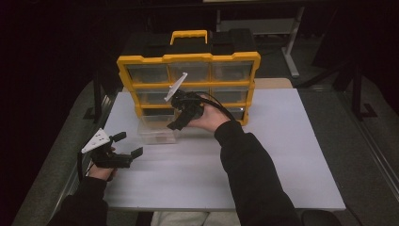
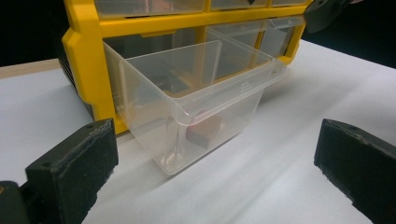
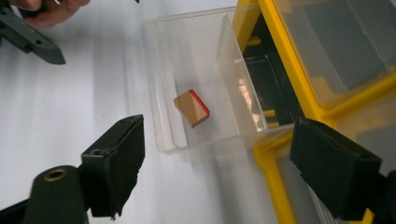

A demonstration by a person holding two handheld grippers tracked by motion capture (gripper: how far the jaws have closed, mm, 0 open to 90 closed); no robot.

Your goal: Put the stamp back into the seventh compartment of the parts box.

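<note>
While fingers (image 3: 116, 158) gape, block (image 3: 192, 108) between, untouched

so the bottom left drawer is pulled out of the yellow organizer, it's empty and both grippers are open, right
Not quite: the drawer isn't empty. The clear drawer pulled out of the yellow organizer holds a small wooden block with a red edge, as the right gripper view shows. The rest holds: the left gripper and right gripper are both open, holding nothing.
</note>
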